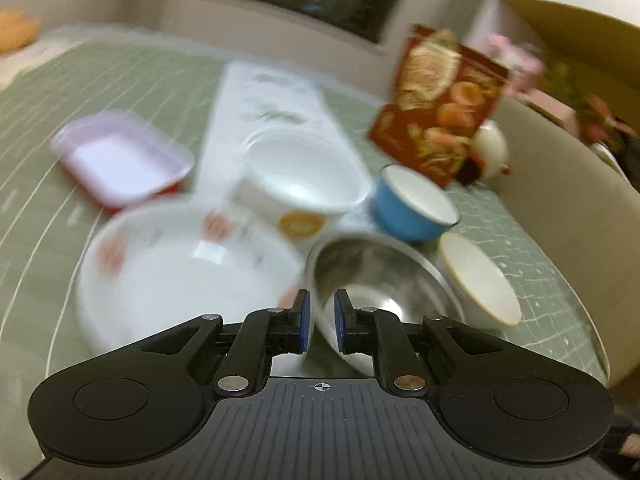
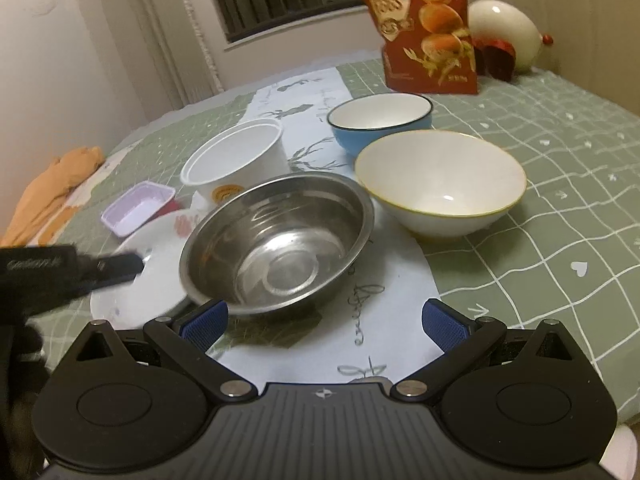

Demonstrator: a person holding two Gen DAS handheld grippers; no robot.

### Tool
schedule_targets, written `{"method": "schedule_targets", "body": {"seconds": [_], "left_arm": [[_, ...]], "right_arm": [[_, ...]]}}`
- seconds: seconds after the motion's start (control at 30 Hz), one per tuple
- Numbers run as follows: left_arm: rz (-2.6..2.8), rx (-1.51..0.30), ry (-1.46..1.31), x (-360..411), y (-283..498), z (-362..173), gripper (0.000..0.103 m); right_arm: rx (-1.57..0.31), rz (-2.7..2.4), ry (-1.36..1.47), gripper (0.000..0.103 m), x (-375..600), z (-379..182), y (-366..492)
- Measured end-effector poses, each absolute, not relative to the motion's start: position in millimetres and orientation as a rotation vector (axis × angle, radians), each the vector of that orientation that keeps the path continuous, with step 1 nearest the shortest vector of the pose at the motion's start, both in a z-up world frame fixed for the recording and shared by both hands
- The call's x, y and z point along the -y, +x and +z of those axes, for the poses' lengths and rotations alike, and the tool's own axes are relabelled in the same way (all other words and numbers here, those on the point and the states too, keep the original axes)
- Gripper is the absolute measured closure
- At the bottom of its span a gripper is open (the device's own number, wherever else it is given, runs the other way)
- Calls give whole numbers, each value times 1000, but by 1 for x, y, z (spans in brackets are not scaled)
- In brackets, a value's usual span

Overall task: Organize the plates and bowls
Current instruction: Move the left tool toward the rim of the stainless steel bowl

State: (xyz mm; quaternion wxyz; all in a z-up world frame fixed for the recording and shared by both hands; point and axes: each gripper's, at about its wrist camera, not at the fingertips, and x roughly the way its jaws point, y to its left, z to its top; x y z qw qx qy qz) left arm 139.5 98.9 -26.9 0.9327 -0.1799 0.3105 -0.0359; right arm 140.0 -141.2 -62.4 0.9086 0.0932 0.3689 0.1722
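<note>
We count three bowls: one steel bowl (image 2: 276, 244) nearest, one white bowl with a gold rim (image 2: 440, 184) to its right, and one blue bowl (image 2: 380, 122) farther back. We see one white plate (image 2: 152, 280) on the near left, one white round tub (image 2: 236, 160) behind it, and one small pink rectangular tray (image 2: 138, 210) at far left. We count one red snack bag (image 2: 428, 28) standing far back, one white egg-shaped ornament (image 2: 502, 36) at its right, and one orange cloth (image 2: 60, 184) far left.
</note>
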Motion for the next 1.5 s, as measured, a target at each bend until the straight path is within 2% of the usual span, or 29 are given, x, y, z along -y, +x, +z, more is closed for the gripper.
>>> {"method": "schedule_targets", "body": {"seconds": [0.2,0.3,0.4,0.53,0.87,0.97,1.2,1.23,1.5], "left_arm": [[-142,-657,-343,-115,195,-28,89],[-204,-593,-359,-124,193,-36,89],[-244,-630,-362,-127,201,-50,89],[-297,-781,-461,-136,214,-66,86],[-310,-794,-509,-133,224,-80,85],[-314,-777,-520,-131,226,-80,81],[-355,-762,-546,-134,225,-78,81],[-363,-758,-542,-134,223,-75,78],[-405,-724,-531,-154,187,-65,77]], "right_arm": [[-768,276,192,0,143,-59,163],[-792,250,197,0,141,-64,176],[-807,228,192,0,135,-69,187],[-805,212,180,0,122,-74,196],[-818,165,192,0,112,-86,225],[-816,173,188,1,109,-91,232],[-820,199,201,22,101,-93,239],[-809,210,199,24,99,-89,236],[-694,192,105,24,69,-53,203]]}}
